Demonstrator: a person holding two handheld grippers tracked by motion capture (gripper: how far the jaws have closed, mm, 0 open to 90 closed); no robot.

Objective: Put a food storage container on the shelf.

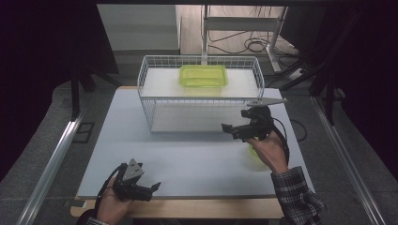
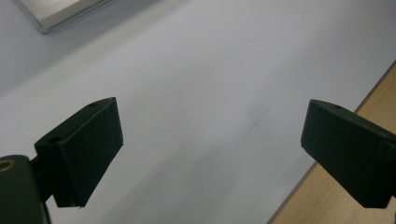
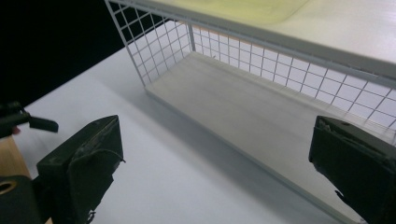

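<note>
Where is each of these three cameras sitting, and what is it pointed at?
High view: above the near edge, looking forward and down on the white table, wire rack, both hands.
Left claw view: rides that claw, faces bare table.
Right claw view: rides that claw, faces the rack's lower shelf.
Shared: high and right views show the rack.

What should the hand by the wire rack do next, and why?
Probably turn the right gripper down toward the yellow-green thing on the table, partly hidden under that hand. Its jaws stand open and empty, pointing at the wire rack, where a green tray already sits on the top shelf. What the hidden thing is, I cannot tell.
</note>
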